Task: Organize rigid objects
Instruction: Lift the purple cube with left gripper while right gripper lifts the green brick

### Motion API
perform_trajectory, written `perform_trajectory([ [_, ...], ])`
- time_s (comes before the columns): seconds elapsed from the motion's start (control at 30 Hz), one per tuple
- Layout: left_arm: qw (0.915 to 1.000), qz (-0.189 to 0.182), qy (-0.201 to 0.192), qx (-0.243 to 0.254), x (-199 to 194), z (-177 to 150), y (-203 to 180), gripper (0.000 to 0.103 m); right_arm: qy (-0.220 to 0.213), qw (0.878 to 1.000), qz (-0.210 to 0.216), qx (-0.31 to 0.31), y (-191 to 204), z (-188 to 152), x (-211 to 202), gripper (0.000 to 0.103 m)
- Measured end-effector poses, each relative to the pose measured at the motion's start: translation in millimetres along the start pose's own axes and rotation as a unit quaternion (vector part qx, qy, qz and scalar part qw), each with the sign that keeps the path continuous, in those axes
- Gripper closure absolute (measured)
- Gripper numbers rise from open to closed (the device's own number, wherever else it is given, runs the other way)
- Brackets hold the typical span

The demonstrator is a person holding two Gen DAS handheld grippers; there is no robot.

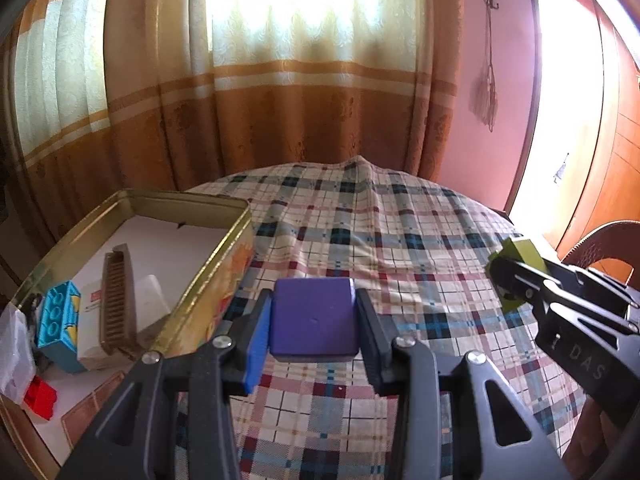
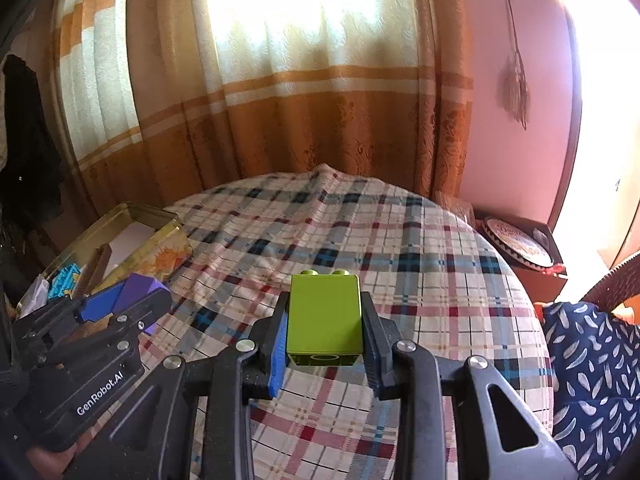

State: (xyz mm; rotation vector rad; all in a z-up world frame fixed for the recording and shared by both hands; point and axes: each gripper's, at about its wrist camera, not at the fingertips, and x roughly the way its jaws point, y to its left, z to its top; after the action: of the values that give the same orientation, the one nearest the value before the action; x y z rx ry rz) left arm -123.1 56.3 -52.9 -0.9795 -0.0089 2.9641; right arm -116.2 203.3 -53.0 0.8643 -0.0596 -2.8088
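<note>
- tin box (image 1: 224, 248): sits at the far left on the plaid-covered surface (image 1: 400, 220), lid off. inside lie a blue studded block (image 1: 56, 316), a brown comb (image 1: 116, 296) and a white packet; there is free floor at the far end of the box.
- left hand-held gripper (image 1: 314, 320): clamped on a purple block (image 1: 312, 316), pads pressing both side faces, block carried clear above the cloth.
- key relation: the box lies to the left of and just beside the left hand-held gripper, its long axis running away from the camera. the left hand is judged much the nearer, so the purple block should go in first, with a short leftward swing over the near rim.
- right hand-held gripper (image 2: 326, 320): clamped on a green studded block (image 2: 325, 316), studs pointing away, held above the surface well right of the box.
- risk, judged: the two hand-held grippers could crowd each other at the rim.
</note>
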Motion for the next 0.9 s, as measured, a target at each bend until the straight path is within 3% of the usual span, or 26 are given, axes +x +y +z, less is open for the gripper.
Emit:
perform_trajectory([
  [0.33, 0.9994, 0.015, -0.032, -0.001, -21.6, -3.7, 9.8, 0.064, -0.048, 0.998, 0.013, -0.043, 32.4, -2.5, -13.7, 0.069],
  [0.9, 0.998, 0.027, -0.057, -0.008, -41.3, -11.7, 22.5, 0.064, -0.083, 0.995, 0.033, -0.044, 44.3, -4.1, -27.1, 0.069],
])
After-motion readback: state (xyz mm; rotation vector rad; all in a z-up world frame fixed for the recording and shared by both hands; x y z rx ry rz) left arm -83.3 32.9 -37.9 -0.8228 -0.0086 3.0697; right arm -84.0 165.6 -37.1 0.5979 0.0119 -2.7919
